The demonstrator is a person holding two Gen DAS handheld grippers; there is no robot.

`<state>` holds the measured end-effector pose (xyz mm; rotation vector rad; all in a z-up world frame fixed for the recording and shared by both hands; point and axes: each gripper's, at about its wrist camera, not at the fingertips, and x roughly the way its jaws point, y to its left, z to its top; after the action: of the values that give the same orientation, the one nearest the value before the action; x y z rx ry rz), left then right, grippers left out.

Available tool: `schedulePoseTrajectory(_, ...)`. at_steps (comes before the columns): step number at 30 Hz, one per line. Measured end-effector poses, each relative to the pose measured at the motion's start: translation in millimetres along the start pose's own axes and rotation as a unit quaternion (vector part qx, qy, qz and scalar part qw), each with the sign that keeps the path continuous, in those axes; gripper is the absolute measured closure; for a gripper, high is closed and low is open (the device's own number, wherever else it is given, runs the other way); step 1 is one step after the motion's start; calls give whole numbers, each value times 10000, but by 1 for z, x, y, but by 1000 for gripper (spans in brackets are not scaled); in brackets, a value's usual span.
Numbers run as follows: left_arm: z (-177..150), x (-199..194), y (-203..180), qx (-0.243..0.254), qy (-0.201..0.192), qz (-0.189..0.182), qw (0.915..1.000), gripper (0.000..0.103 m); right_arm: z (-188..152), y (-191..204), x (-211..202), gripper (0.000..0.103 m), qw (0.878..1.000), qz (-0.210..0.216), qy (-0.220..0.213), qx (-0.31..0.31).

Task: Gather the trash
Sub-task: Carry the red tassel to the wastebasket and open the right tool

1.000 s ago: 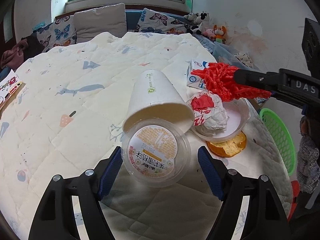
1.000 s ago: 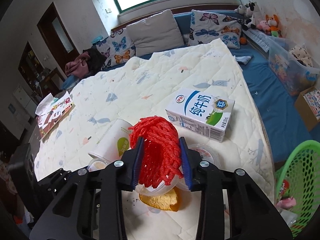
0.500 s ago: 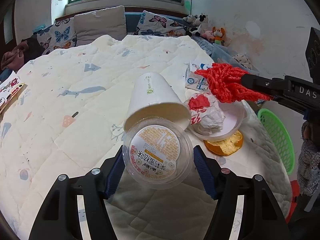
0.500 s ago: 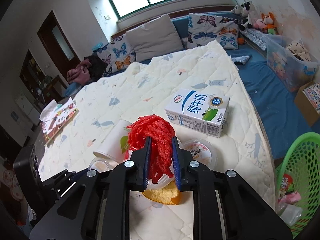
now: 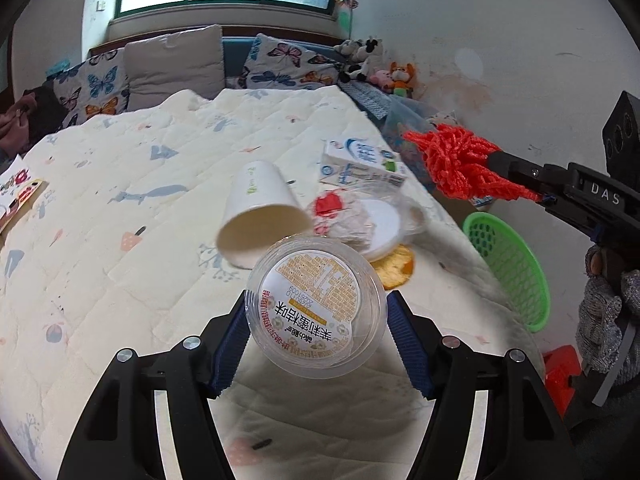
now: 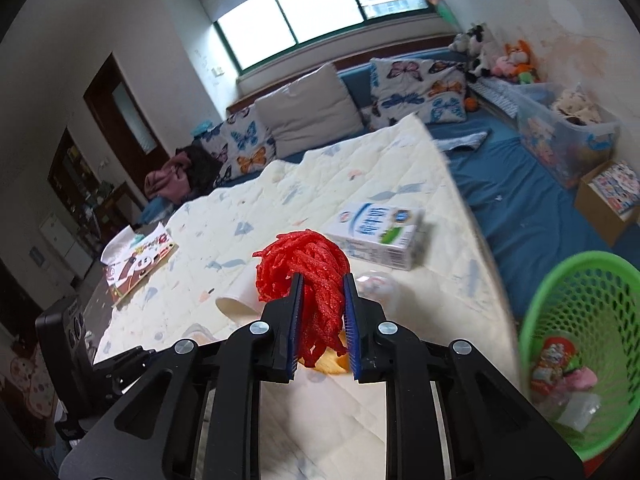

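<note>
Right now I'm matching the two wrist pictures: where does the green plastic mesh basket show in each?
Left wrist view: the green plastic mesh basket sits at right, beyond the bed's edge.
Right wrist view: the basket is at lower right, with trash inside.
Shared landmark: the white and blue milk carton lying on the quilt.

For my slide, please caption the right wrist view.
Right gripper shut on red mesh, raised above the quilt, green basket at right.
</note>
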<state>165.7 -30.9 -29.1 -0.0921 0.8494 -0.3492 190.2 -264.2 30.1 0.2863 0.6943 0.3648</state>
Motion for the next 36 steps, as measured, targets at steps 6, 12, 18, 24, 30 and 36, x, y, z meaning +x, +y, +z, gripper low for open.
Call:
schedulePoseTrajectory(6,7,-2,-30,192,-37,-365,9991,38,-18,-46,-42,83,9980,-513,-184,313)
schedulePoseTrajectory(12,13,8,-63,411,56,-612,9973,38,-46,-113,-69,83,9884,-1293,-120,782)
schedulePoseTrajectory(18,20,20,-89,589,145,-745,9954,38,-73,-161,-75,83,9786,-1695,45,1170)
schedulePoseTrajectory(24,27,28,-109,750,217,-828,9935,38,-93,-194,-63,81,9714,-1783,258,1544)
schedulePoseTrajectory(30,34,41,-128,885,319,-909,9914,38,-102,-210,-56,64,9674,-1695,301,1859)
schedulePoseTrajectory(36,40,57,-156,1093,441,-1058,9874,38,-108,-222,-66,58,9639,-1682,207,2053)
